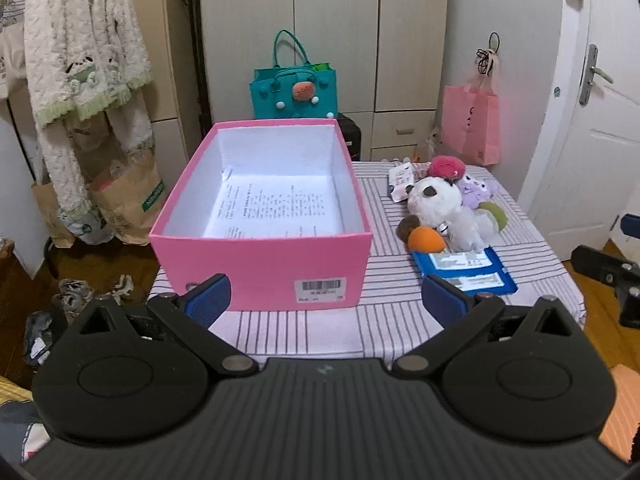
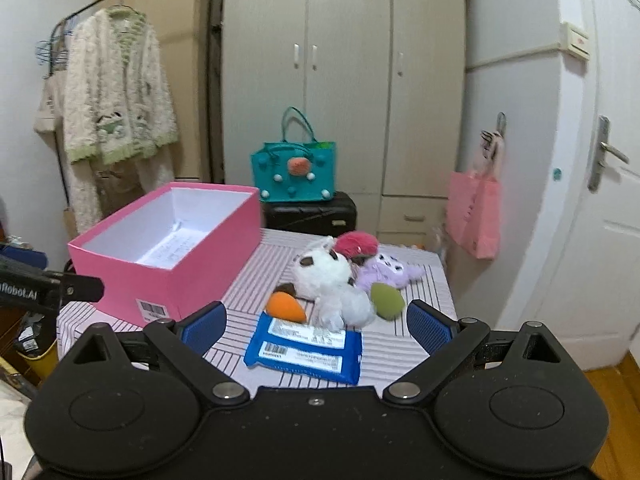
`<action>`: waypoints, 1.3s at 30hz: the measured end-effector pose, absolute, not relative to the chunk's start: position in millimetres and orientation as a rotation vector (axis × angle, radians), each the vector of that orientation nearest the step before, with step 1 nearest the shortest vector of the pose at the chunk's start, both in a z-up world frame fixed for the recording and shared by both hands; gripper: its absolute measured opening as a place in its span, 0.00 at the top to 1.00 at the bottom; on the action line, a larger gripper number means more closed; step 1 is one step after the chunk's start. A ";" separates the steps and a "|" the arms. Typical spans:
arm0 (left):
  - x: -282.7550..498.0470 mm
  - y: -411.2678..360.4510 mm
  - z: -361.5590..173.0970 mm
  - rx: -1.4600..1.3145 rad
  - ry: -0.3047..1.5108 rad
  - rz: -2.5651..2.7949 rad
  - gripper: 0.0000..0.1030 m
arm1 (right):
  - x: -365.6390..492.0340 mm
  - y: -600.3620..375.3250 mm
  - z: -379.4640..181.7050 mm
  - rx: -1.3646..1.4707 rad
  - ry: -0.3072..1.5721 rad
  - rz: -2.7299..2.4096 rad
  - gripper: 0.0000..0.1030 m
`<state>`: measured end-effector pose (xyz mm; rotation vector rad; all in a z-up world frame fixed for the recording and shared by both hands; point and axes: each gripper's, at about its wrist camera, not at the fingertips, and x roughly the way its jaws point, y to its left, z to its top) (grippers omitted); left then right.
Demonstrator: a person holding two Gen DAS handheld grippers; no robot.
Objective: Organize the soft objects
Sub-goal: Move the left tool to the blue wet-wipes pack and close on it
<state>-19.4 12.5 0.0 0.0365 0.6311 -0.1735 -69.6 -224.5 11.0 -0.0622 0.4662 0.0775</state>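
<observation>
the black arm (image 2: 48, 290) at nine o'clock in the right wrist view reads "robot.ai", cut off. barcode stickers on the pink box (image 1: 320, 290) and blue packet (image 2: 304, 348), plus the printed sheet (image 1: 276, 208) inside the box, are too small to read.

Pink box (image 1: 262, 268) with white inside, on pink-white table cover (image 1: 320, 332) with dark stripes; right of box: white plush (image 2: 332, 280), orange (image 2: 285, 308), green (image 2: 386, 300), lilac (image 2: 390, 270) toys, blue packet (image 2: 304, 354).

A beige wardrobe (image 2: 344, 80) stood against the far wall, a white door (image 2: 600, 200) to its right, a clothes rack (image 2: 120, 20) with a fleecy garment (image 2: 116, 92) left, over wooden flooring (image 2: 612, 400)
</observation>
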 end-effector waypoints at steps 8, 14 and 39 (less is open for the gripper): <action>2.5 -5.9 -8.5 0.037 0.583 -0.286 0.00 | -44.0 -261.5 -8.5 -0.004 0.398 0.195 0.04; 28.2 -42.3 -27.2 0.101 0.593 -0.379 0.00 | -19.8 -277.9 -40.2 0.024 0.462 0.179 0.05; 108.0 -115.5 -101.3 0.013 0.903 -0.565 0.37 | 45.5 -301.2 -120.2 0.115 0.702 0.303 0.28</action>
